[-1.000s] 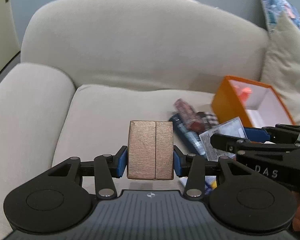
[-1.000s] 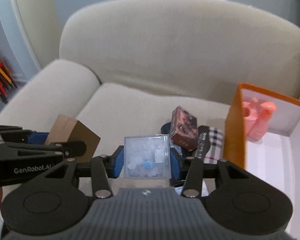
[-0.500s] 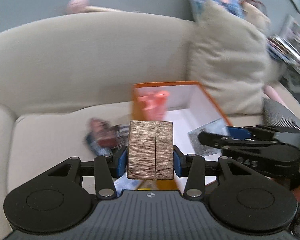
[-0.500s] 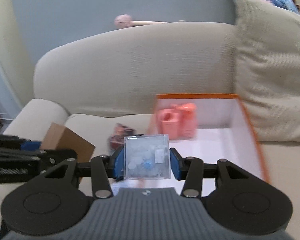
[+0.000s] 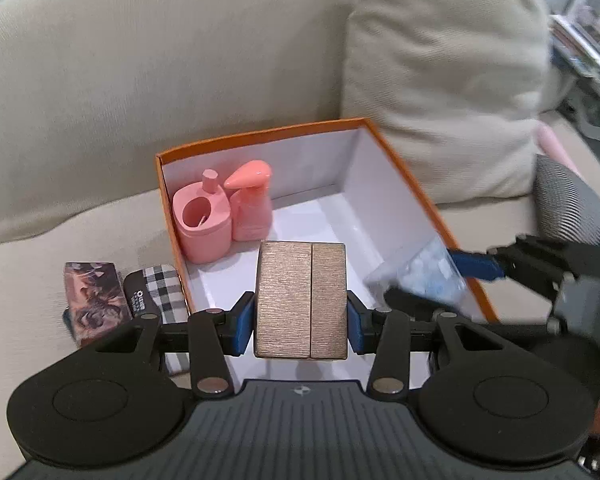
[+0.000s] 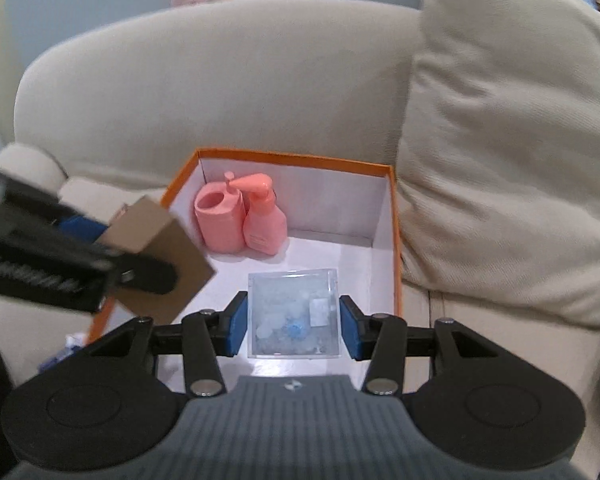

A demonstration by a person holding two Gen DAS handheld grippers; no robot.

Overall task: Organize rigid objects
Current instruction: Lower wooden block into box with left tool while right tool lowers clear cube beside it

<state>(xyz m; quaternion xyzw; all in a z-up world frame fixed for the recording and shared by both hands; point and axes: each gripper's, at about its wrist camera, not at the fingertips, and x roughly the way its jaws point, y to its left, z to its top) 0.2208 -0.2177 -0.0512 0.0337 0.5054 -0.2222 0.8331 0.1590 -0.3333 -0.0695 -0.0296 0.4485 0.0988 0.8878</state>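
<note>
My left gripper point(image 5: 301, 322) is shut on a brown cardboard box point(image 5: 301, 300), held above the near part of an orange storage box with a white inside point(image 5: 364, 208). My right gripper point(image 6: 293, 322) is shut on a clear plastic case of small white and blue bits point(image 6: 293, 312), also over that orange box point(image 6: 384, 220). From the left wrist view the clear case point(image 5: 424, 276) hangs at the box's right wall. In the right wrist view the brown box point(image 6: 160, 256) sits at the left wall. Two pink bottles point(image 5: 224, 216) point(image 6: 240, 220) stand in the box's far left corner.
The orange box rests on a beige sofa seat point(image 5: 80, 240). A large beige cushion point(image 5: 444, 80) leans just right of it. Left of the box lie a dark patterned packet point(image 5: 94, 300) and a black checked item point(image 5: 152, 288). A grey striped cloth point(image 5: 568, 208) lies at the far right.
Both grippers swung right, away from the loose items on the seat, and now hover over the orange box. Each still grips its object; the views tilted further down.
</note>
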